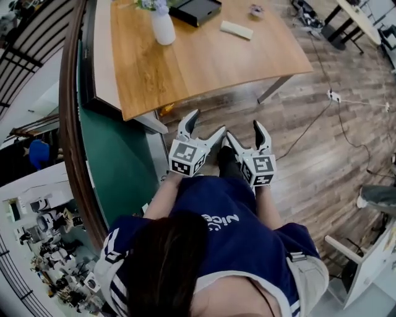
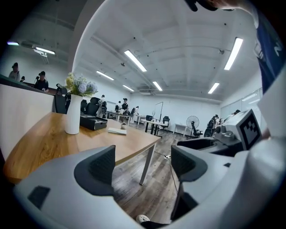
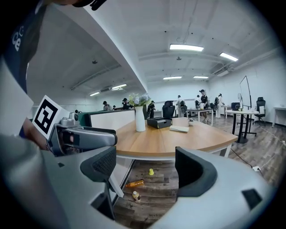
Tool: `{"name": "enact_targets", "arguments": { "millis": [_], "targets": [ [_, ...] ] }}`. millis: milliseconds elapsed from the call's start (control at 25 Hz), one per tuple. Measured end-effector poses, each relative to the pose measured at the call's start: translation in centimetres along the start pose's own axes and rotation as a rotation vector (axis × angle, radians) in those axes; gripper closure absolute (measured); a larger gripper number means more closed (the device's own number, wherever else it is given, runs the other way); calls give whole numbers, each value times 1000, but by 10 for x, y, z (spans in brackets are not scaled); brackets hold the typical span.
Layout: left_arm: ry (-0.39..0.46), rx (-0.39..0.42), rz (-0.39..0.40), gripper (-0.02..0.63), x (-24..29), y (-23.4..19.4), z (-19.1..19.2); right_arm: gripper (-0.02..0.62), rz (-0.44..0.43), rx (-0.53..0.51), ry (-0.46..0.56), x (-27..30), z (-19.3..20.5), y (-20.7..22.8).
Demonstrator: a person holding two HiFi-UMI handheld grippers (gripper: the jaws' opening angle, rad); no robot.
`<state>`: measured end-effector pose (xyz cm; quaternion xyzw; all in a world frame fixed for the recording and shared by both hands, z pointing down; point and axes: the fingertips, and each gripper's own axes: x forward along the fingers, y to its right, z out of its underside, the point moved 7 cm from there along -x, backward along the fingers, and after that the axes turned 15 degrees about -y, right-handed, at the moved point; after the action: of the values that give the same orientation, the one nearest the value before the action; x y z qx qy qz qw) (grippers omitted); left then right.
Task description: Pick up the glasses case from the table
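Note:
The glasses case [image 1: 236,29] is a pale flat oblong lying on the far part of the wooden table [image 1: 204,62]. It shows small in the left gripper view [image 2: 117,131] and in the right gripper view [image 3: 179,129]. Both grippers hang over the floor in front of the table, close to the person's body and well short of the case. My left gripper [image 1: 204,128] [image 2: 144,164] is open and empty. Beside it, my right gripper [image 1: 246,136] [image 3: 145,167] is also open and holds nothing.
A white vase with flowers [image 1: 163,28] [image 3: 140,118] and a black box [image 1: 195,10] [image 2: 93,122] stand on the table near the case. A green partition [image 1: 117,155] runs along the left. Bottles [image 3: 134,183] lie under the table, and a power strip [image 1: 332,95] with cable lies at right.

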<state>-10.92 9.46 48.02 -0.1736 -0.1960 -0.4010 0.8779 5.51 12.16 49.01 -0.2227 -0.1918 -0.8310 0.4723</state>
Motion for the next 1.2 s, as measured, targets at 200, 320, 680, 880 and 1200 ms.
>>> {"name": "enact_targets", "arguments": {
  "millis": [200,320,680,880,1200],
  "targets": [
    [-13,-42,-47,233,49,-24,-32,190,-39,-40,1,39,-41,56],
    [-13,-71,-77,233,84,-36,-53,190,-57,-71,1,59,-62,94],
    [-39,-101,-125,233,165,-42,-88,190,-115,-105,-20,99,-92,179],
    [-70,-105,-125,233,188,-42,-92,192,-132,-106,-46,112,-91,196],
    [-116,-133,-118,233,206,-53,-95,192,-116,-108,-89,123,-98,209]
  ]
}}
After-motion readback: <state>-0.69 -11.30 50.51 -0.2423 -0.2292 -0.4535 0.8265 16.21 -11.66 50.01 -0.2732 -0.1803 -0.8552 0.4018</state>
